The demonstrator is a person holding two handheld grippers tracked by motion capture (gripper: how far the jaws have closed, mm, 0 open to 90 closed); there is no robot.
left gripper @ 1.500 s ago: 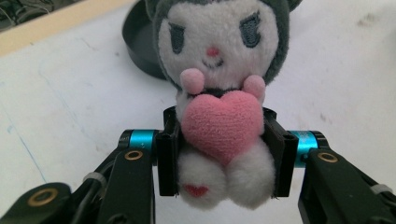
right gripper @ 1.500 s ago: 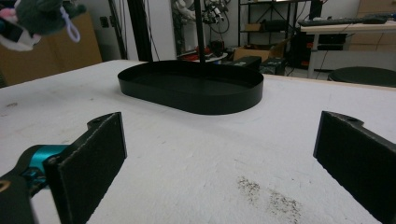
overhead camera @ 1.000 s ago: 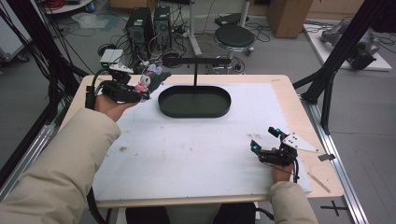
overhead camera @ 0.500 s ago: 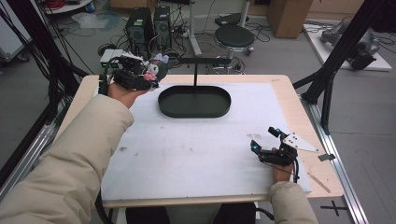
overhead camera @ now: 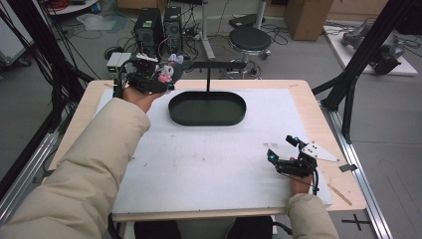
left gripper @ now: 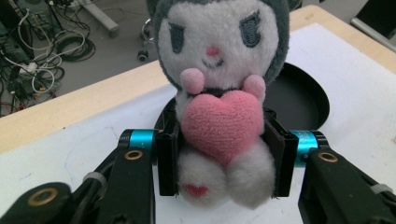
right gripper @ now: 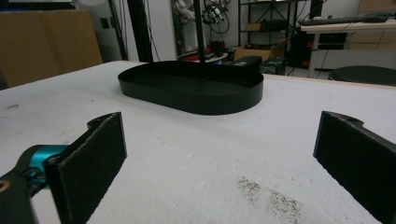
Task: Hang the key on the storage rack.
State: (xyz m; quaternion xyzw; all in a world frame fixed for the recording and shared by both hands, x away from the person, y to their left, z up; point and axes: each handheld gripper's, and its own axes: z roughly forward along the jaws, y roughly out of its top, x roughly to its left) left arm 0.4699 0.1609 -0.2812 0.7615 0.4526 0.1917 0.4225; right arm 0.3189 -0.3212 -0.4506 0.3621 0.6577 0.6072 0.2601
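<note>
A small plush toy (left gripper: 219,112), grey and white with a pink heart, sits squeezed between the jaws of my left gripper (left gripper: 220,158). In the high view the left gripper (overhead camera: 160,78) holds the plush toy (overhead camera: 166,73) in the air at the table's far left, just left of the black oval tray (overhead camera: 207,108). A thin black post (overhead camera: 207,77) with a crossbar rises from the tray. My right gripper (overhead camera: 284,149) rests open near the table's front right, and in its own view the right gripper (right gripper: 219,149) faces the tray (right gripper: 191,88) with nothing between its pads.
A white mat (overhead camera: 209,149) covers most of the wooden table (overhead camera: 343,194). A black frame strut (overhead camera: 356,69) stands at the right side. Computer cases (overhead camera: 154,25), a stool (overhead camera: 251,37) and cables lie on the floor behind the table.
My left gripper has carried the plush toy up and to the right, toward the tray's left end. The right gripper has stayed where it was.
</note>
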